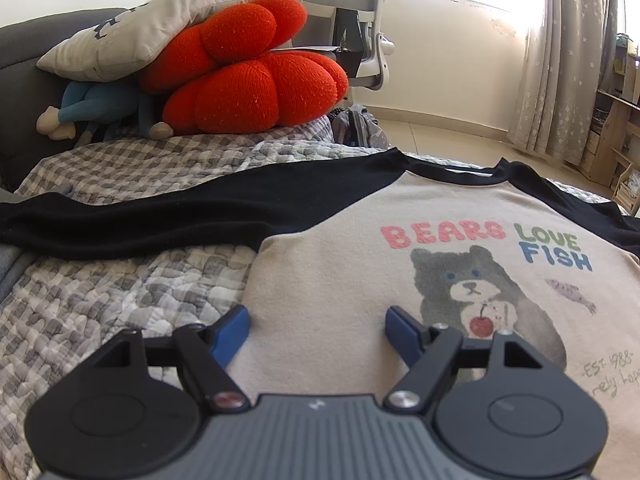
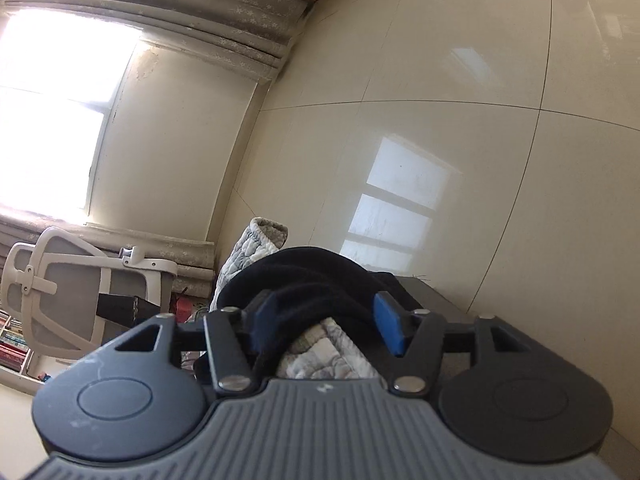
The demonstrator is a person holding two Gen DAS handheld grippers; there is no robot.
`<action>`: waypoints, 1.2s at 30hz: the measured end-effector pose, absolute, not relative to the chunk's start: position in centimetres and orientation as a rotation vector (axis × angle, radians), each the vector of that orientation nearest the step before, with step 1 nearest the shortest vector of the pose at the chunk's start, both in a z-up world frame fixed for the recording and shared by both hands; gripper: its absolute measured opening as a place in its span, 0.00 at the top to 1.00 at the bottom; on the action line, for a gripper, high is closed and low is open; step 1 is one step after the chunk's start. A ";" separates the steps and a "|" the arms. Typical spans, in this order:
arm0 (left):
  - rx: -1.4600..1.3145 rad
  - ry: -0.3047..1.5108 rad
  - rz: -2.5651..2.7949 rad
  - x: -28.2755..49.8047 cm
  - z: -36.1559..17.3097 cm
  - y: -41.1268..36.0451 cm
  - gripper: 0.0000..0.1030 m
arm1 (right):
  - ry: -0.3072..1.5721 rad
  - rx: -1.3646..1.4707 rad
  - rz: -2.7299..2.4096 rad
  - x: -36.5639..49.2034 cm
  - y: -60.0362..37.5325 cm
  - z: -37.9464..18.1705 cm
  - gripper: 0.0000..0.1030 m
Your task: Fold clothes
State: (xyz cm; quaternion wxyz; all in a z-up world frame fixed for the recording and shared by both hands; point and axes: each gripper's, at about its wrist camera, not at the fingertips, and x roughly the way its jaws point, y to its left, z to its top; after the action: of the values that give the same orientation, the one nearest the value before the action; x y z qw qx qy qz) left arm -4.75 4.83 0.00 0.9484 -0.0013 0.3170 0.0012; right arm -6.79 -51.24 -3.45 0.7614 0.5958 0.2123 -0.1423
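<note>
Over the bear shirt (image 1: 400,240), the left gripper (image 1: 316,320) hovers, jaws wide. Right gripper (image 2: 324,320) straddles the black sleeve (image 2: 316,276) (jaws apart, not clamped); lifting now risks slipping.

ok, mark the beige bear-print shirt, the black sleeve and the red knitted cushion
beige bear-print shirt (image 1: 320,280): left wrist view, bare chest panel.
black sleeve (image 1: 168,216): left wrist view, mid-sleeve.
red knitted cushion (image 1: 256,84): left wrist view, front lobe.

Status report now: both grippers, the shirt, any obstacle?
Left gripper open, over the shirt body. Right gripper open around bunched black sleeve. Shirt flat on quilt, unfolded. Nothing on it.
</note>
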 end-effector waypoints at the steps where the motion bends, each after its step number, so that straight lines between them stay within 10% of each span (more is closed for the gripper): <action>1: 0.001 0.644 0.003 -4.8 0.0 4.8 0.26 | 0.470 1.289 -0.290 -6.9 -51.1 -3.3 0.40; 13: 0.005 0.637 0.009 -4.9 -0.1 4.7 0.25 | 0.414 1.510 -0.295 -5.8 -51.6 -5.4 0.34; 23: 0.016 0.633 0.015 -5.0 -0.1 4.5 0.25 | 0.243 1.396 -0.354 -5.9 -51.8 -2.3 0.90; 36: -0.147 0.614 -0.063 -5.7 1.3 7.5 0.26 | 0.240 0.161 0.352 -4.1 -27.9 10.9 0.90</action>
State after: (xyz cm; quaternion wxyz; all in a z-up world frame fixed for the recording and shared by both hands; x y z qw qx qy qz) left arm -5.68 7.54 1.28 0.9501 -0.0722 0.3018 -0.0308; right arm -4.07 -27.95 10.91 0.9742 0.0800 0.1190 0.1744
